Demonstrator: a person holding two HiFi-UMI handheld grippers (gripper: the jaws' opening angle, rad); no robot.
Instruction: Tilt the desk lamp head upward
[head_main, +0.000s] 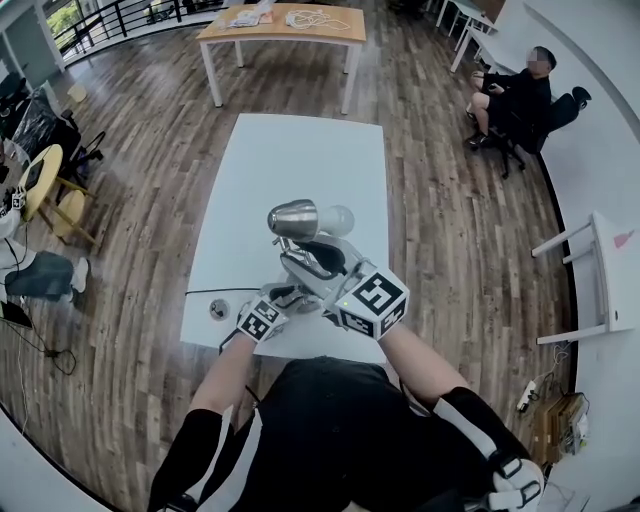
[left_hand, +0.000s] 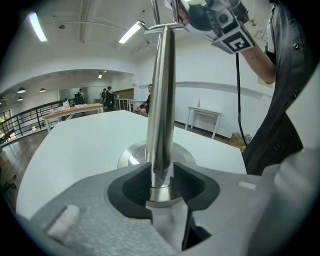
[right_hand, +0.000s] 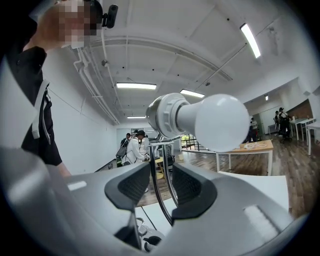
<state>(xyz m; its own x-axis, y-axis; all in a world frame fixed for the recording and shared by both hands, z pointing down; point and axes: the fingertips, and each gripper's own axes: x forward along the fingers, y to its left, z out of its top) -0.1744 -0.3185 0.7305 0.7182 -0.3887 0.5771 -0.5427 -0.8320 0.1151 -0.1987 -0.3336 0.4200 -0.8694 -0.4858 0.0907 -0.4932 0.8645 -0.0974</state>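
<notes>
A desk lamp stands near the front edge of the white table (head_main: 300, 150). Its chrome head (head_main: 293, 218) lies about level, and the white bulb (head_main: 340, 216) points right. My left gripper (left_hand: 162, 182) is shut on the lamp's chrome pole (left_hand: 161, 100), just above the round base (left_hand: 131, 155). In the head view it (head_main: 285, 296) sits low by the base. My right gripper (right_hand: 161, 185) is open just under the lamp head; the bulb (right_hand: 220, 122) and socket (right_hand: 167, 115) hang above its jaws. Only thin black wire (right_hand: 156, 195) shows in the gap.
A black cable with a round switch (head_main: 218, 308) lies on the table's front left corner. A wooden table (head_main: 283, 25) stands beyond, a person sits at the back right (head_main: 510, 100), a white side table (head_main: 590, 280) is to the right, and a yellow chair (head_main: 45, 180) to the left.
</notes>
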